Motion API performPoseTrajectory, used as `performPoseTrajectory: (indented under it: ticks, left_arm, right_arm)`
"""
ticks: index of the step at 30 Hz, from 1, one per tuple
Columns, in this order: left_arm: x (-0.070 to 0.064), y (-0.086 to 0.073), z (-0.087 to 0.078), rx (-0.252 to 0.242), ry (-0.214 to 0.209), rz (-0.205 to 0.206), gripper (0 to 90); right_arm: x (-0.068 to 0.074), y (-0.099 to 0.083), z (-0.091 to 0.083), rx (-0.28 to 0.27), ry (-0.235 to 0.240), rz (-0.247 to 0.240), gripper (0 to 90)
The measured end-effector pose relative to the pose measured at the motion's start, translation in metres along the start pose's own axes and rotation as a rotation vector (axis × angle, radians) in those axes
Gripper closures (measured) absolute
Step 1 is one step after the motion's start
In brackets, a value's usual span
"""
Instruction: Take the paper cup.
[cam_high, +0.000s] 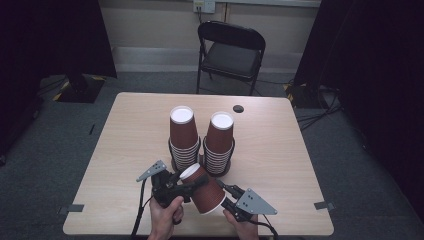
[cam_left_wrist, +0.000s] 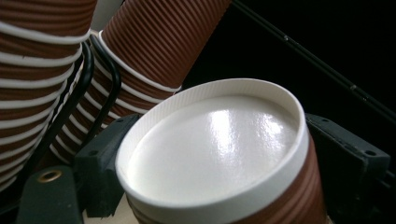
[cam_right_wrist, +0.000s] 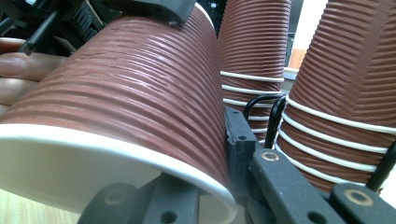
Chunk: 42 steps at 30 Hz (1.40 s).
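Light wood table (cam_high: 125, 150), grey carpet, black folding chair (cam_high: 230, 52) behind. Tilted brown cup (cam_high: 204, 189) near front edge, clamped by left gripper (cam_high: 192, 182) at base, right gripper (cam_high: 225, 197) at rim. Two cup stacks (cam_high: 200, 140) just behind.

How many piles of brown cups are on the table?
2. The left stack and the right stack stand side by side mid-table in black holders. One loose cup is held in front.
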<state>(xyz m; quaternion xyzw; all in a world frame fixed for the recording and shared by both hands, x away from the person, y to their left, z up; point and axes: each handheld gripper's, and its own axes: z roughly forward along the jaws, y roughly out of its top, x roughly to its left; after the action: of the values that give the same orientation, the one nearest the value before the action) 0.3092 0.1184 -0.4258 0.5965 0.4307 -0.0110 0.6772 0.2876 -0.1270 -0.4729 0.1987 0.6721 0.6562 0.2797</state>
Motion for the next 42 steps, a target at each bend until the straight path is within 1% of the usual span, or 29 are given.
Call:
performPoseTrajectory:
  ticks: [1, 2, 4, 5, 6, 8, 9, 10, 11, 12, 14, 15, 17, 19, 21, 22, 23, 27, 30, 31, 32, 33, 37, 40, 42]
  left_arm:
    - [0.0, 0.001, -0.001, -0.008, 0.008, -0.002, 15.1]
    - [0.001, 0.001, -0.001, -0.022, 0.019, 0.006, 16.5]
    - [0.003, 0.005, -0.003, -0.023, 0.03, 0.007, 16.2]
    - [0.003, 0.005, -0.004, -0.024, 0.035, 0.016, 16.2]
    - [0.003, 0.007, -0.004, -0.028, 0.05, 0.044, 16.2]
    - [0.003, 0.009, -0.006, -0.032, 0.063, 0.091, 15.8]
    - [0.003, 0.009, -0.006, -0.038, 0.069, 0.094, 15.6]
    - [0.003, 0.009, -0.006, -0.038, 0.073, 0.115, 15.6]
    - [0.004, 0.009, -0.007, -0.048, 0.087, 0.136, 15.4]
    - [0.005, 0.009, -0.008, -0.049, 0.1, 0.166, 15.3]
    - [0.006, 0.007, -0.009, -0.052, 0.116, 0.198, 15.2]
    - [0.007, 0.006, -0.01, -0.047, 0.126, 0.215, 15.2]
    - [0.01, 0.004, -0.01, -0.042, 0.131, 0.239, 15.2]
    - [0.013, 0.003, -0.011, -0.036, 0.127, 0.238, 15.4]
    - [0.015, 0.003, -0.011, -0.038, 0.142, 0.237, 15.5]
    - [0.016, 0.002, -0.012, -0.041, 0.142, 0.263, 15.7]
    - [0.016, 0.002, -0.013, -0.044, 0.142, 0.278, 15.7]
    - [0.016, 0.001, -0.015, -0.057, 0.184, 0.355, 15.7]
    - [0.016, -0.001, -0.016, -0.042, 0.204, 0.416, 15.7]
    - [0.017, -0.001, -0.017, -0.041, 0.21, 0.429, 15.7]
    - [0.017, -0.001, -0.018, -0.042, 0.204, 0.432, 15.7]
    - [0.018, -0.001, -0.02, -0.041, 0.201, 0.444, 15.7]
    - [0.017, -0.002, -0.024, -0.02, 0.209, 0.503, 15.7]
    - [0.017, -0.003, -0.026, 0.002, 0.211, 0.539, 15.6]
    - [0.016, -0.005, -0.027, 0.014, 0.222, 0.558, 15.6]
  right_arm:
    - [0.0, 0.0, 0.0, 0.001, 0.0, 0.001, 84.2]
    - [0.0, 0.0, -0.001, 0.004, 0.006, 0.003, 84.5]
    - [0.0, -0.001, -0.002, 0.026, 0.008, 0.004, 85.0]
    - [-0.001, -0.001, -0.002, 0.028, 0.009, 0.005, 85.0]
    - [-0.001, -0.001, -0.002, 0.028, 0.009, 0.005, 85.0]
    - [-0.001, -0.002, -0.002, 0.042, 0.01, 0.014, 85.2]
    - [-0.002, -0.002, -0.002, 0.048, 0.011, 0.014, 85.2]
    - [-0.002, -0.002, -0.002, 0.055, 0.012, 0.016, 85.3]
    - [-0.002, -0.002, -0.002, 0.064, 0.01, 0.025, 85.3]
    - [-0.003, -0.002, -0.002, 0.073, 0.005, 0.026, 85.3]
    - [-0.005, -0.003, -0.002, 0.096, 0.004, 0.043, 85.3]
    - [-0.006, -0.003, -0.002, 0.106, 0.0, 0.06, 85.3]
    - [-0.008, -0.003, -0.002, 0.124, -0.003, 0.075, 85.4]
    - [-0.011, -0.004, -0.001, 0.138, -0.007, 0.083, 85.4]
    - [-0.012, -0.004, 0.0, 0.159, -0.008, 0.098, 85.5]
    - [-0.013, -0.004, 0.0, 0.172, -0.011, 0.102, 85.5]
    - [-0.013, -0.005, -0.001, 0.183, -0.006, 0.104, 85.5]
    - [-0.016, -0.006, -0.002, 0.219, -0.012, 0.115, 85.5]
    - [-0.018, -0.005, -0.003, 0.235, -0.022, 0.121, 85.5]
    - [-0.019, -0.005, -0.003, 0.241, -0.024, 0.123, 85.5]
    - [-0.02, -0.006, -0.004, 0.245, -0.025, 0.125, 85.5]
    - [-0.021, -0.006, -0.004, 0.25, -0.025, 0.126, 85.5]
    - [-0.024, -0.006, -0.004, 0.279, -0.028, 0.133, 85.5]
    - [-0.026, -0.006, -0.005, 0.29, -0.015, 0.142, 85.5]
    - [-0.027, -0.005, -0.006, 0.299, -0.007, 0.155, 85.5]
